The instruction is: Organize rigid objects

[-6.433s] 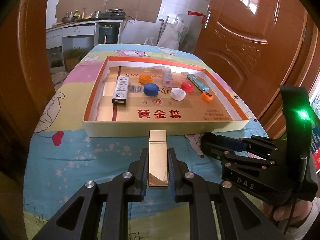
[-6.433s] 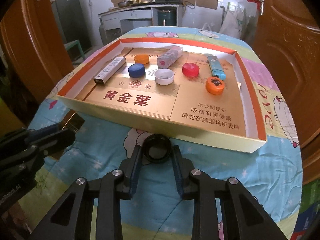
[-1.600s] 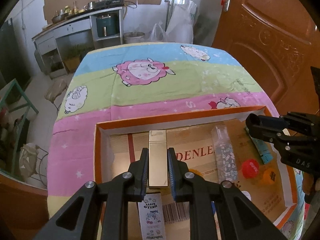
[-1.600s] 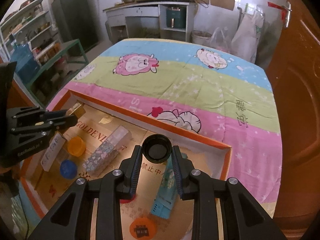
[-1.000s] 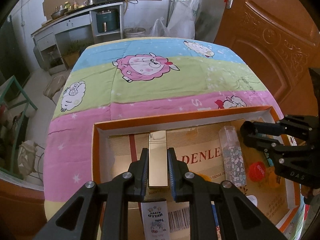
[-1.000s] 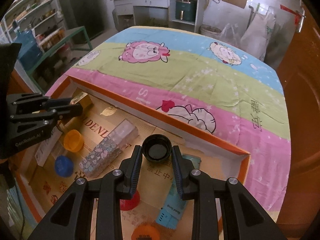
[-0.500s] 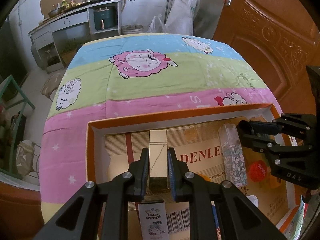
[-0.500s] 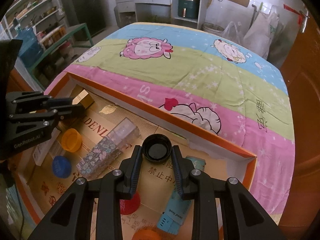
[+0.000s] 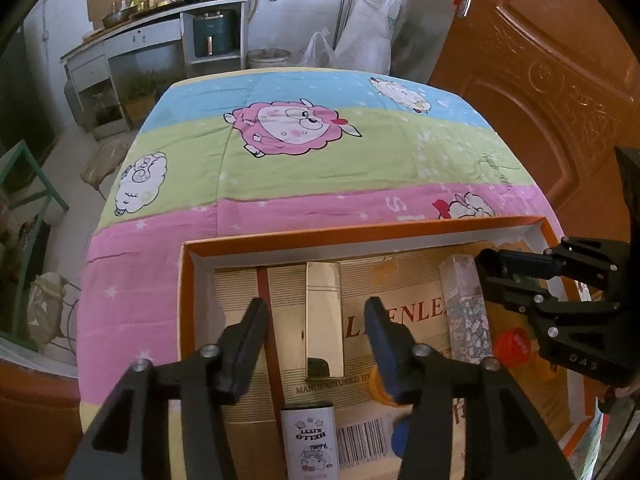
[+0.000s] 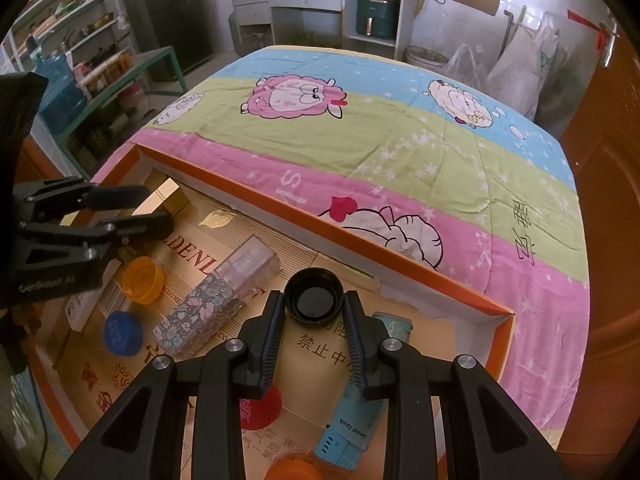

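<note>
A gold rectangular bar (image 9: 324, 292) lies flat on the floor of the orange-rimmed box tray (image 9: 360, 236), near its far left corner. My left gripper (image 9: 314, 312) straddles the bar; its jaws are opening and the pads stand clear of both sides. In the right wrist view the same bar (image 10: 170, 196) shows beyond the left gripper (image 10: 136, 210). My right gripper (image 10: 314, 306) is shut on a round black cap (image 10: 314, 294), held hollow side up over the tray (image 10: 360, 248) near its far wall. It reaches into the left wrist view from the right (image 9: 496, 270).
The tray holds a floral-printed clear bottle (image 10: 216, 296), an orange cap (image 10: 142, 280), a blue cap (image 10: 123, 332), a red cap (image 10: 260, 404), a blue lighter (image 10: 352, 428) and a Hello Kitty box (image 9: 308, 440). A cartoon sheet covers the table; a wooden door (image 9: 540, 80) stands right.
The left jaws have spread apart and let go of the gold bar, which now rests on the tray floor. The right gripper still holds the black cap in the same place.
</note>
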Motion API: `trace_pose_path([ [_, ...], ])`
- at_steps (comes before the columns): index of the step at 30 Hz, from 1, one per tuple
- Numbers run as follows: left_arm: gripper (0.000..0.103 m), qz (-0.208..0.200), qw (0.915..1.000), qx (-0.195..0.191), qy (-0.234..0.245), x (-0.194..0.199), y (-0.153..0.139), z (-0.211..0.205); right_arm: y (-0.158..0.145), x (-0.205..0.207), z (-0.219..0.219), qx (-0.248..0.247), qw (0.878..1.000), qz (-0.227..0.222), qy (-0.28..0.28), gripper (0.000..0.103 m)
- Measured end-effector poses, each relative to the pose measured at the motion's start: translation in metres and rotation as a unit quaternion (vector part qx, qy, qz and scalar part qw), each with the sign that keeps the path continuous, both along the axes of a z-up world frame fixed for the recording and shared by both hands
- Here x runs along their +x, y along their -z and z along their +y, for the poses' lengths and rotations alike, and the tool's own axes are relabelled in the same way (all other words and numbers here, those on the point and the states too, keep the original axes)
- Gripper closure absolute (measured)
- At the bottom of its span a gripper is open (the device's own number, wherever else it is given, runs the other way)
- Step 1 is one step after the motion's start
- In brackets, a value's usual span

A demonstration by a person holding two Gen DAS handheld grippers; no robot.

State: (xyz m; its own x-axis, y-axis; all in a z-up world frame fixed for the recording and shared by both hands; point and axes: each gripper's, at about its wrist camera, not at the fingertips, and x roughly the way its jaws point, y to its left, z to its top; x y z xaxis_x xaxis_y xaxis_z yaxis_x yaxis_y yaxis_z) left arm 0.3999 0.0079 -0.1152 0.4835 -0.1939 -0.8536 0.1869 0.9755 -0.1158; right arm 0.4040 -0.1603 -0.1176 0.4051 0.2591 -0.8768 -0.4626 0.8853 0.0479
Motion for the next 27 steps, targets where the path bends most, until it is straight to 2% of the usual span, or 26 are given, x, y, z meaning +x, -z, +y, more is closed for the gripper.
trace_pose_path([
  [16, 0.052, -0.050, 0.9981, -0.036, -0.003, -0.026, -0.032, 0.006, 0.000, -0.003, 0.007, -0.011, 1.000, -0.013, -0.013, 0.072],
  [18, 0.052, -0.053, 0.9979, -0.038, -0.003, -0.030, -0.035, 0.006, 0.000, -0.003, 0.007, -0.011, 1.000, -0.012, -0.011, 0.069],
  [20, 0.052, -0.055, 0.9977, -0.040, -0.004, -0.031, -0.036, 0.006, 0.001, -0.004, 0.006, -0.011, 1.000, -0.013, -0.010, 0.058],
  [27, 0.052, -0.063, 0.9971, -0.041, -0.013, -0.038, -0.039, 0.007, 0.000, -0.007, 0.005, -0.010, 1.000, -0.015, -0.006, 0.056],
])
